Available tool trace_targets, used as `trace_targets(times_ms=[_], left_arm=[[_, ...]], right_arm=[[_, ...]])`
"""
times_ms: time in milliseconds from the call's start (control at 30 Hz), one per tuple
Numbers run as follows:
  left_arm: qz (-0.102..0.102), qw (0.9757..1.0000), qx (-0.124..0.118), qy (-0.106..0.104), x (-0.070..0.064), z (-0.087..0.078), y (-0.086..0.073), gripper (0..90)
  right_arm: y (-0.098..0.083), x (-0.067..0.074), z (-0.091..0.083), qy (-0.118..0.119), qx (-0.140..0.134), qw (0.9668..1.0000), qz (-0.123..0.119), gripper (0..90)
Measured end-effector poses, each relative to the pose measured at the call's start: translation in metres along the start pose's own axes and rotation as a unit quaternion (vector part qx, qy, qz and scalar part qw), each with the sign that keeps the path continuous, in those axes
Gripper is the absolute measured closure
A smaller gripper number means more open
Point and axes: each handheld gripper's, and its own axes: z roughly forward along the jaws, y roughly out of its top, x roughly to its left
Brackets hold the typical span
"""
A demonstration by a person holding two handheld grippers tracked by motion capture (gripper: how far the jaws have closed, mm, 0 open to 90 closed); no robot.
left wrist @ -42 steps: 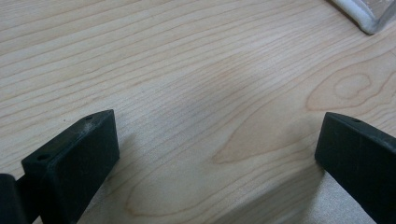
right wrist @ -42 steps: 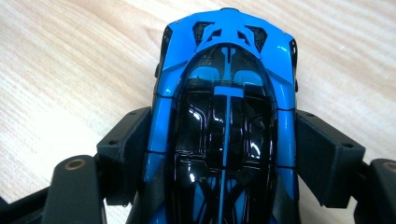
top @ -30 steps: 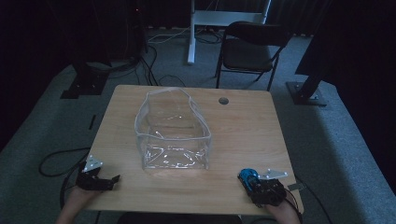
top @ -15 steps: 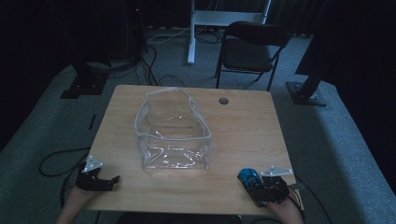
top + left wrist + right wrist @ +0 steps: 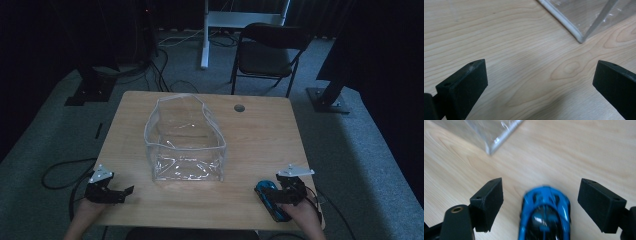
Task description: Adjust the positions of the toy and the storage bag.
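Right gripper (image 5: pixel 540 205), jaws wide, straddles the blue car (image 5: pixel 545 216) at the table's (image 5: pixel 260 145) near right corner, apparently ready to grasp. Left gripper (image 5: pixel 541 85), wide and empty, waits by the clear bag (image 5: pixel 185 142) at centre.

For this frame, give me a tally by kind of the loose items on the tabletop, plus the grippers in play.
Clear plastic bags: 1
Blue toy cars: 1
Handheld grippers: 2, the left gripper and the right gripper, both open
Total: 4
The dark round spot near the table's far edge looks like part of the table, so it is not counted.
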Motion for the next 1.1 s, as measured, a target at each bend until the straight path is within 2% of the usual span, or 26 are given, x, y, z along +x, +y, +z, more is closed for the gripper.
trace_targets(times_ms=[67,300,467,633,867,1033,1100], left_arm=[[-0.003,0.9999,0.002,-0.011,-0.003,0.002,0.002,0.2],[0.01,0.9995,-0.001,-0.029,-0.015,0.012,0.013,0.2],[0.022,0.9989,-0.003,-0.042,-0.025,0.021,0.023,0.2],[0.032,0.9984,-0.009,-0.046,-0.032,0.029,0.031,0.2],[0.032,0.9977,-0.026,-0.053,-0.037,0.037,0.04,1.5],[0.025,0.997,-0.054,-0.049,-0.04,0.04,0.047,1.6],[0.023,0.996,-0.068,-0.053,-0.041,0.039,0.05,1.8]], right_arm=[[0.007,0.002,0.0,0.007,-0.009,0.9999,-0.003,19.5],[0.036,0.009,0.009,0.037,-0.035,0.9986,-0.014,19.5],[0.057,0.019,0.015,0.064,-0.052,0.9963,-0.023,18.5],[0.078,0.03,0.018,0.085,-0.071,0.9932,-0.036,17.9],[0.103,0.045,0.021,0.11,-0.085,0.9888,-0.055,17.9],[0.116,0.052,0.024,0.125,-0.088,0.986,-0.067,17.9],[0.12,0.056,0.026,0.126,-0.089,0.9853,-0.073,18.1]])
